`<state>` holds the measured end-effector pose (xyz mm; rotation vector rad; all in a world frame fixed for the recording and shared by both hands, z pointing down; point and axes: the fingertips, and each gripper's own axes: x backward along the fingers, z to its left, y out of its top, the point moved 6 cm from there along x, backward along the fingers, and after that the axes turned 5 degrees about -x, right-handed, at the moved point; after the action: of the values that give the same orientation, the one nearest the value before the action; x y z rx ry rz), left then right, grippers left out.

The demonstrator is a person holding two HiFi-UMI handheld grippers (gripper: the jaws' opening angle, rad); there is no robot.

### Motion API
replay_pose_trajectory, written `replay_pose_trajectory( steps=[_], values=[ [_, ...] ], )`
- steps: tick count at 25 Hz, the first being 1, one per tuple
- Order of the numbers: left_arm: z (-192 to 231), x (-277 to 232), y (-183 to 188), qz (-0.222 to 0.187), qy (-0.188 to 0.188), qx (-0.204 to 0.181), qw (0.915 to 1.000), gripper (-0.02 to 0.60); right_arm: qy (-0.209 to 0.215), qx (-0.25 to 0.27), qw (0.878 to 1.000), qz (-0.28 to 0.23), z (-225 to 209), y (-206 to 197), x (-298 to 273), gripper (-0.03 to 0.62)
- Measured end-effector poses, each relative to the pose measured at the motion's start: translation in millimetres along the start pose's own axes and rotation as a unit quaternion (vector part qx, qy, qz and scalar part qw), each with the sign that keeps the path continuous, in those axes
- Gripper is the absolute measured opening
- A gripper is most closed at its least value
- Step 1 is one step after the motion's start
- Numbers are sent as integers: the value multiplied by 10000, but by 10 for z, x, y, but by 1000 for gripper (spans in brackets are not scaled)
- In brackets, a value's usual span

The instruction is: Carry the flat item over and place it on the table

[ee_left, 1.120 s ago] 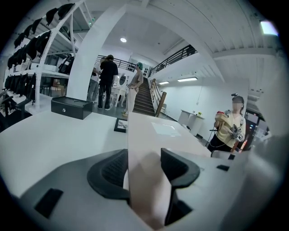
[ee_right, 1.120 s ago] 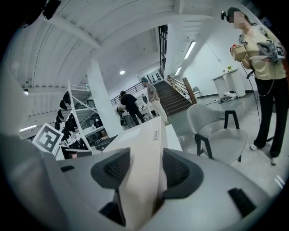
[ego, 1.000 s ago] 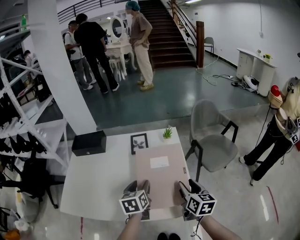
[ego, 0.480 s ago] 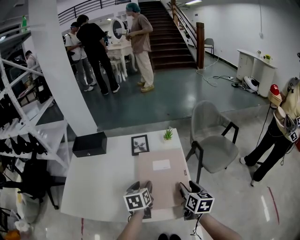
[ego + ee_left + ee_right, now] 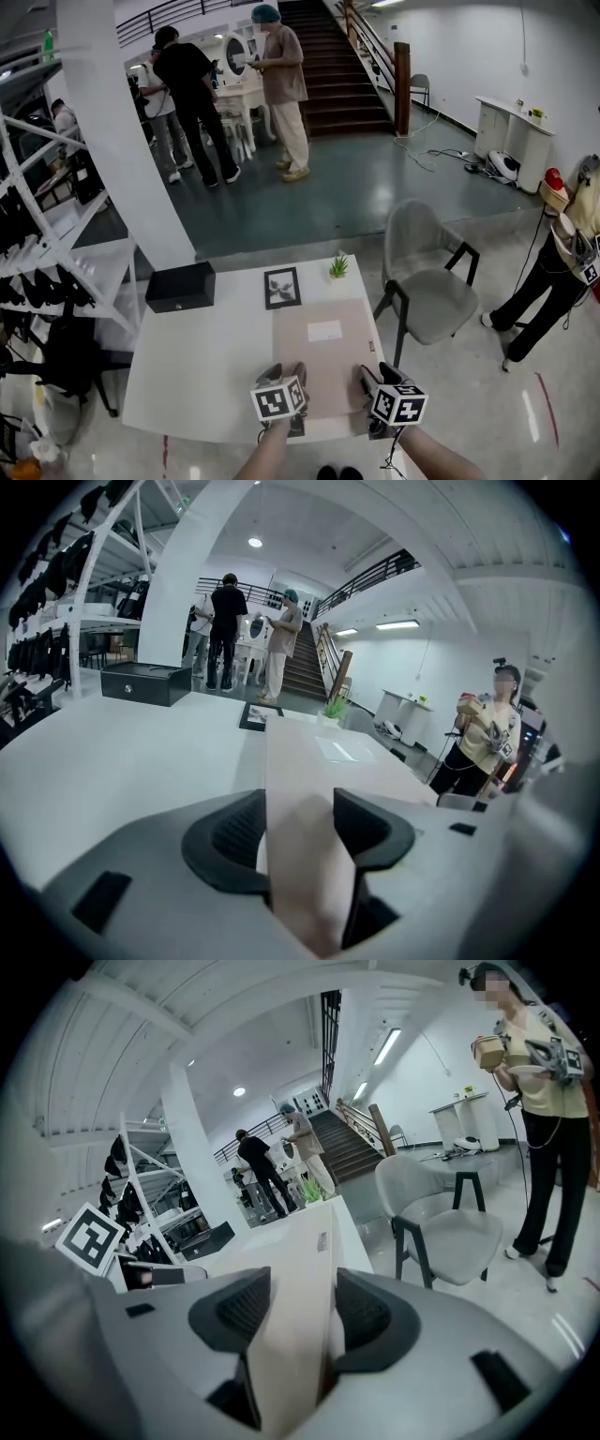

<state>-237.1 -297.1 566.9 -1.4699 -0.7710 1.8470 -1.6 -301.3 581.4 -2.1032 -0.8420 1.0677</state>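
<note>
The flat item is a pale pink folder (image 5: 323, 354) with a white label, lying over the right half of the white table (image 5: 197, 356). My left gripper (image 5: 292, 382) is shut on its near left corner, and my right gripper (image 5: 367, 382) is shut on its near right corner. In the left gripper view the folder (image 5: 309, 761) runs out from between the jaws of the left gripper (image 5: 298, 827) along the tabletop. In the right gripper view the folder (image 5: 295, 1288) is seen edge-on between the jaws of the right gripper (image 5: 298, 1312).
A black box (image 5: 179, 286), a framed picture (image 5: 282, 287) and a small potted plant (image 5: 338, 267) stand at the table's far side. A grey chair (image 5: 427, 286) is right of the table. A white rack (image 5: 47, 253) stands left. People stand behind and at right.
The folder has moved slightly forward and settled lower over the table, with both grippers still holding its near corners. The people at the back have shifted a little.
</note>
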Motion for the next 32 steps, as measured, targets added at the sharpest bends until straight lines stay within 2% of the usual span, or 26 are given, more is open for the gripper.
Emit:
replay_pose_trajectory(
  steps=[13,21,27,32],
  values=[
    [1,-36,-29,14,56,-110,9999,227,-93,-27,9999,124,-63,-62,-50,214],
    [6,-65,-45,43,61,-126,9999,227,-123,148,9998,105,-75,-86,-79,216],
    [15,-35,-37,65,-20,0,10000,227,-64,153,9998,145,-63,-70,-57,218],
    [6,-10,-13,17,36,-41,10000,227,12,153,9999,68,-50,-35,-25,218]
  ],
)
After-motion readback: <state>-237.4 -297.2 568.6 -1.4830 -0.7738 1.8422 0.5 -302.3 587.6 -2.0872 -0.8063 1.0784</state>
